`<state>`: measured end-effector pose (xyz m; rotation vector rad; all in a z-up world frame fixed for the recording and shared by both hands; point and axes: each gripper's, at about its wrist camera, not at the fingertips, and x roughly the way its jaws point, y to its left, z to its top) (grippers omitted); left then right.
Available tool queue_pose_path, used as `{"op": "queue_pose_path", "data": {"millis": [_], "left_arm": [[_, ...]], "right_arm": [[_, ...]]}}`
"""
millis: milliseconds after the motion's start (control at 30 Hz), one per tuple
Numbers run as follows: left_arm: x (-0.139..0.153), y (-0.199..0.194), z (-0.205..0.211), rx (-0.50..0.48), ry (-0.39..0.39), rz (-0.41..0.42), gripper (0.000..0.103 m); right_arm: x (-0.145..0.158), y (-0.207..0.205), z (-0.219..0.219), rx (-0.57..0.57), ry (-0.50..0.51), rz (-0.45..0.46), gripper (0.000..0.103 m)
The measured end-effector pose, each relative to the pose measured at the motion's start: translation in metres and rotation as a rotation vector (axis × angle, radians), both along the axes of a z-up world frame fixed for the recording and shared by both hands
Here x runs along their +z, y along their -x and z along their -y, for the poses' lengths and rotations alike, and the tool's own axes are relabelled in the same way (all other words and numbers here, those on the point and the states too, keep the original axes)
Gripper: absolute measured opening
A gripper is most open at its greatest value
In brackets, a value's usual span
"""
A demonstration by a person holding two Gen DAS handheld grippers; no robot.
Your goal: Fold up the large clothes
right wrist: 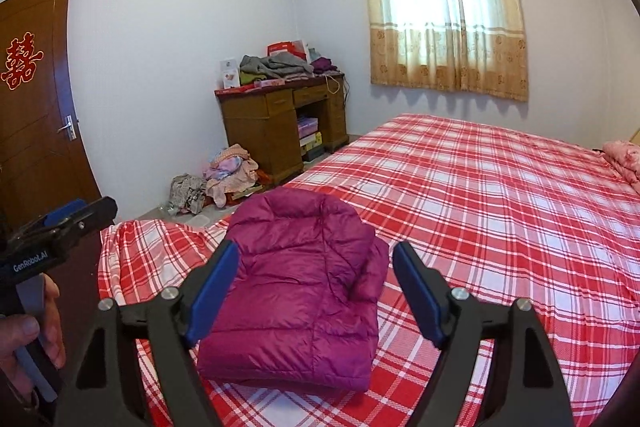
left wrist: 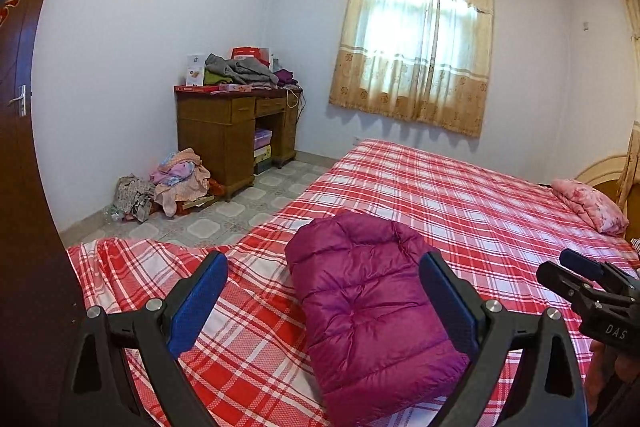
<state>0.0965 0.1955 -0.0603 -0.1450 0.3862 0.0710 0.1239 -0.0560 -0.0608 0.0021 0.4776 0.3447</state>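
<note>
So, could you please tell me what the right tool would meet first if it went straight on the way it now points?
Probably the folded purple down jacket on the plaid bed. The right tool, open and angled downward, frames it between its fingers; depth is hard to judge.

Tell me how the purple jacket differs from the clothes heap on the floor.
The purple jacket is folded into a compact bundle; the floor heap is loose and crumpled. The jacket is a single puffy quilted piece in one colour; the heap mixes several thin pink and patterned garments. The jacket lies on the plaid bed; the heap sits beside the desk. Neither is touched by a gripper.
</note>
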Motion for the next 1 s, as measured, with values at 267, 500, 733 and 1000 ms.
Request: {"op": "queue_pose_path", "data": {"millis": [267, 500, 733, 1000], "left_arm": [[-0.0012, 0.0009, 0.0036, -0.001, -0.003, -0.005, 0.097], [-0.0033, -0.0001, 0.0046, -0.004, -0.007, -0.008, 0.097], [-0.0038, 0.0005, 0.0049, -0.003, -0.01, -0.01, 0.097], [-0.006, -0.0013, 0.0031, -0.007, -0.016, -0.018, 0.097]], "right_arm": [[-0.0044, 0.0048, 0.0029, 0.005, -0.004, -0.012, 0.082], [-0.0042, 0.0062, 0.0029, 0.007, -0.005, -0.01, 0.082], [-0.0061, 0.0071, 0.0021, 0.009, -0.006, -0.018, 0.083], [-0.0067, 0.0077, 0.0016, 0.012, -0.005, -0.019, 0.083]]}}
